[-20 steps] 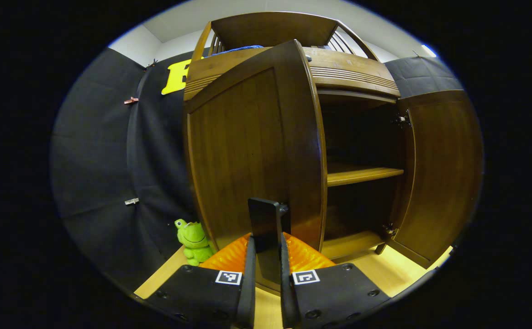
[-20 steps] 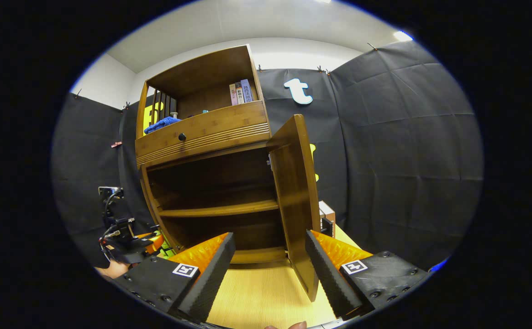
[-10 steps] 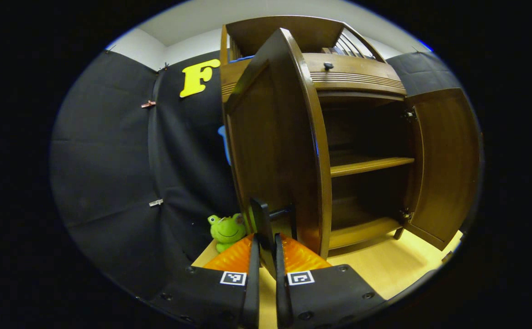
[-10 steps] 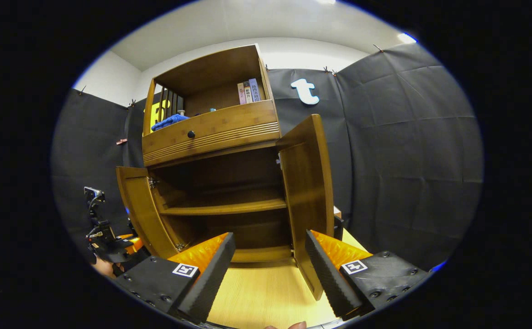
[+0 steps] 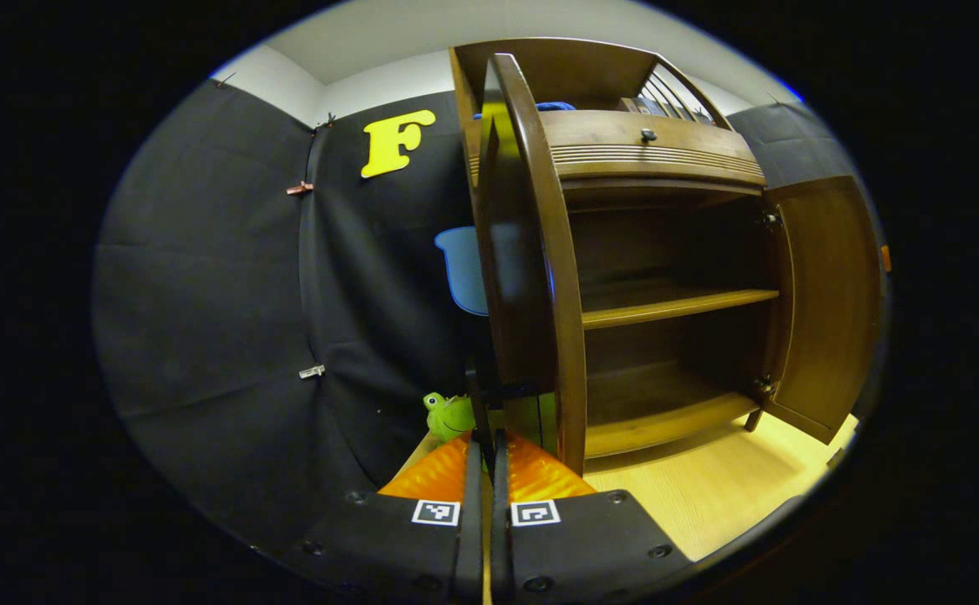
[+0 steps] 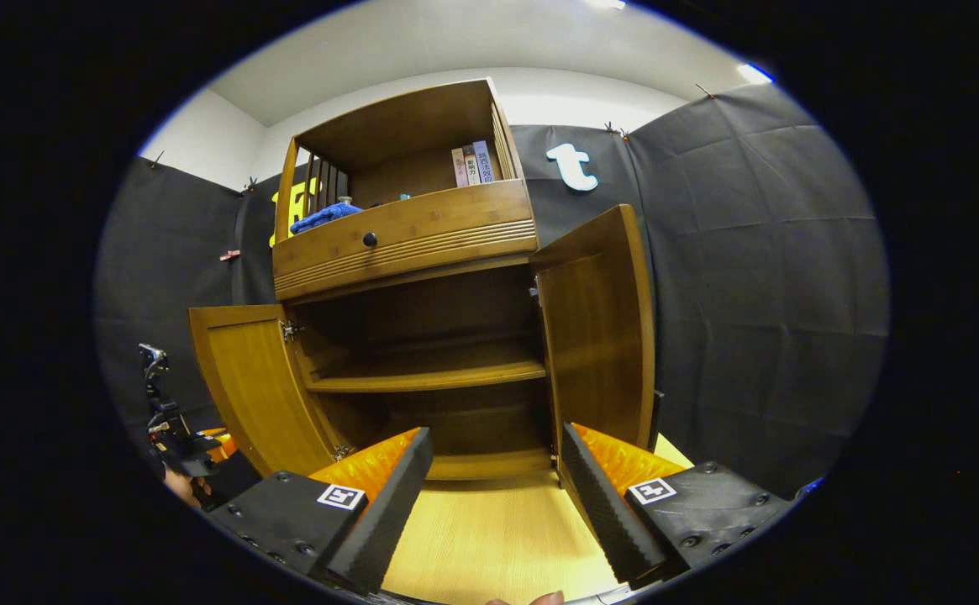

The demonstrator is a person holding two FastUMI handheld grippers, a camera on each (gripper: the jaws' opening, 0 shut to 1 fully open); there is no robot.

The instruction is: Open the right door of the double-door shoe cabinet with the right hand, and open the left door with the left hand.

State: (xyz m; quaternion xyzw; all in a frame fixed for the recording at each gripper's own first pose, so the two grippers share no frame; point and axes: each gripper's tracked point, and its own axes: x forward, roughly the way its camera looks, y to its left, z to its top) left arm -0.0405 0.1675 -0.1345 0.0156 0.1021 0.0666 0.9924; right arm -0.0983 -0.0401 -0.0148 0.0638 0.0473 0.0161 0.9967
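Left door [image 5: 531,277] now stands swung far out, seen nearly edge-on in the left gripper view; a second ago it showed its broad front face, so it has travelled through most of its arc. In the right gripper view the same door [image 6: 245,386] hangs wide open at the cabinet's left side, where a second ago it was not yet visible past the frame.

Left claw [image 5: 482,470]: fingers pressed together on the dark handle [image 5: 479,403] at the door's lower edge, gripping it. The handle is thin and partly hidden behind the fingers, so contact is judged from the closed fingers and the door's travel with them.

Right claw [image 6: 497,470]: fingers spread apart, holding nothing, hovering in front of the cabinet above the pale wooden floor [image 6: 489,538]. Right door [image 6: 602,336] stands open beside it, untouched, and shows more of its inner face than a second ago.

Shoe cabinet [image 6: 409,244] interior exposed: one shelf [image 6: 430,378], bare as far as can be seen. Green frog toy [image 5: 449,413] sits on the floor just behind the left door.

Judgement: both doors open; task looks essentially done. What remains is releasing the handle. Risk: pushing the left door further into the frog or the booth wall.
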